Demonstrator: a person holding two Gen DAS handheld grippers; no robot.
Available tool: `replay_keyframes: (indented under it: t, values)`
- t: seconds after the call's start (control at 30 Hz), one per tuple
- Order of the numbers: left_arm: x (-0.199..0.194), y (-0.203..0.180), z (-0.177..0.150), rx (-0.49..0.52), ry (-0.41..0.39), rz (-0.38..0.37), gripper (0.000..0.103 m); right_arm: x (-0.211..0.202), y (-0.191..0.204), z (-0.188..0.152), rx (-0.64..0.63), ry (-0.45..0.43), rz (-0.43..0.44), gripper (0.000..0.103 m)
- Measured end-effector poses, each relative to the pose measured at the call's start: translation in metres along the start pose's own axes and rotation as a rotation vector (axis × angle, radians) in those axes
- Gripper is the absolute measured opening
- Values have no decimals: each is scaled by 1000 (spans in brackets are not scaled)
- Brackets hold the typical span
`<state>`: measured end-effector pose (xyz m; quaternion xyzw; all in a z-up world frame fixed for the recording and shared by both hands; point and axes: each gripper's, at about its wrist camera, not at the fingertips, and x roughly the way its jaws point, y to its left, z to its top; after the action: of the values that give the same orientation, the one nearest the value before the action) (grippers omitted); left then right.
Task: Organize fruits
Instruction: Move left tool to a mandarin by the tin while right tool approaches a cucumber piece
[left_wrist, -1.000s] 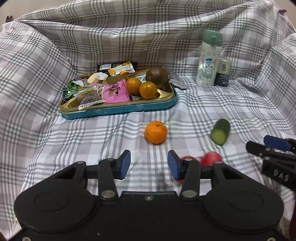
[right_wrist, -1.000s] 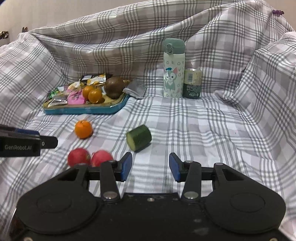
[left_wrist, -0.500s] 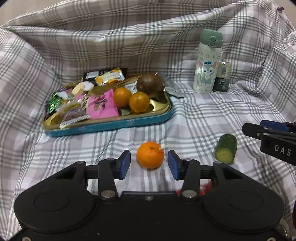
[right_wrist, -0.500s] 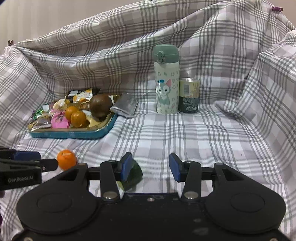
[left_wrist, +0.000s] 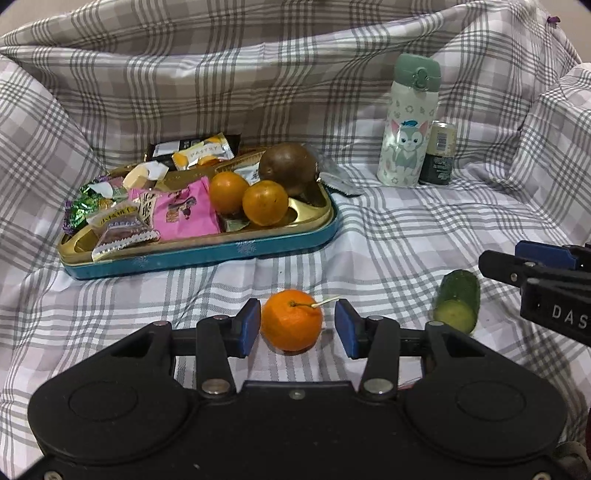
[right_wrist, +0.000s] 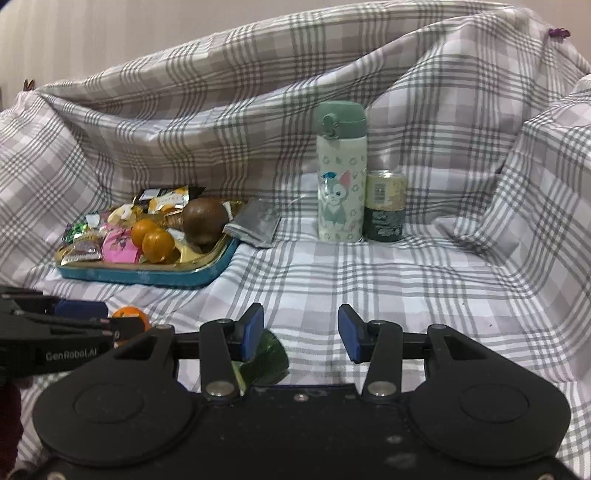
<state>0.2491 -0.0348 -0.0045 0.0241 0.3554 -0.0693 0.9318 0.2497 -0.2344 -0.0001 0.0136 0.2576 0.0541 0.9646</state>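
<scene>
Your left gripper (left_wrist: 294, 328) jaws spread around the orange (left_wrist: 291, 319), not pinching; right gripper (right_wrist: 301, 332) jaws spread, cucumber (right_wrist: 266, 357) just beside.

Three oranges (left_wrist: 291, 325), one brown fruit (left_wrist: 288, 168), one cucumber piece (left_wrist: 457, 305), one bottle (left_wrist: 409, 122), one can (left_wrist: 440, 152), one tray (left_wrist: 207, 254).

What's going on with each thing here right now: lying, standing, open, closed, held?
left gripper: open, jaws either side of the loose orange, not gripping
loose orange: lying on the cloth
right gripper: open, empty
cucumber piece: lying on its side
tray: loaded with snacks and fruit
bottle: upright, lid closed
can: upright
</scene>
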Motion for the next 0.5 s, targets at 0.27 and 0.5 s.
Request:
replay_keyframes:
  t: [0.27,0.5]
  values:
    - [14,5,-3,-29,44,11,55,10,-6,1,70,37,10,47]
    - [17,4,-3,-30,40,21,55,9,-4,-1,80,33,29,47]
